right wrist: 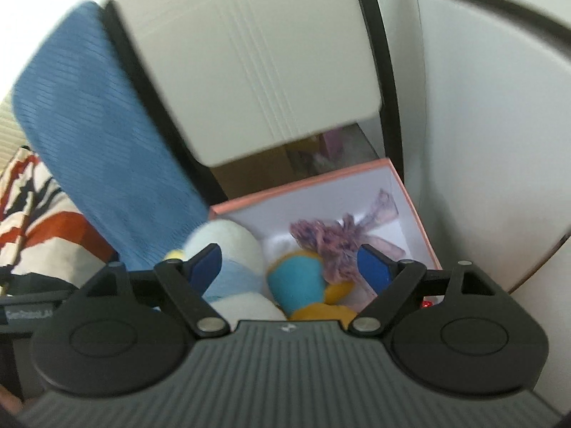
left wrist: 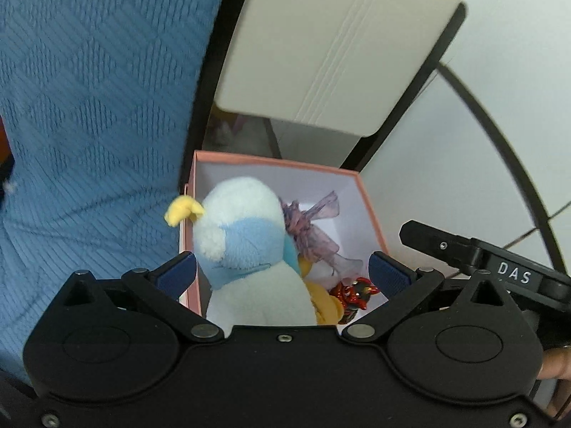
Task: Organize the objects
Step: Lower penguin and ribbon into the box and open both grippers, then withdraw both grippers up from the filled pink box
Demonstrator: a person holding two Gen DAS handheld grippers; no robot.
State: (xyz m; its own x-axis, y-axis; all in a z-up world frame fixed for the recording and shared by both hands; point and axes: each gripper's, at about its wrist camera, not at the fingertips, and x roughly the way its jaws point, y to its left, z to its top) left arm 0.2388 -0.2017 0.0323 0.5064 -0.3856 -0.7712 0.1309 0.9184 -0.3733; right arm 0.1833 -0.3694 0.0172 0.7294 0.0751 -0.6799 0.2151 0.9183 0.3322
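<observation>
Both grippers over pink box (left wrist: 371, 214), pointing down into it.

L gripper (left wrist: 282, 267): jaws wide apart, nothing clamped. Penguin plush (left wrist: 246, 242) sits between the pads in view but no pad touches it. Plush stands upright at the box's 9 o'clock wall, long axis running 12–6, yellow beak (left wrist: 182, 210) poking over the rim.

R gripper (right wrist: 289, 267): jaws apart, empty. Below it a teal/yellow toy (right wrist: 296, 281) at 6, purple ribbon (right wrist: 335, 242) at 1, both in box. Small red toy (left wrist: 353, 296) at 5 in L view.

Judgement: all visible items already boxed; L is nearer the plush. No lid seen. Blue cloth (left wrist: 92, 125) and chair (left wrist: 332, 46) outside box, 10–12.
</observation>
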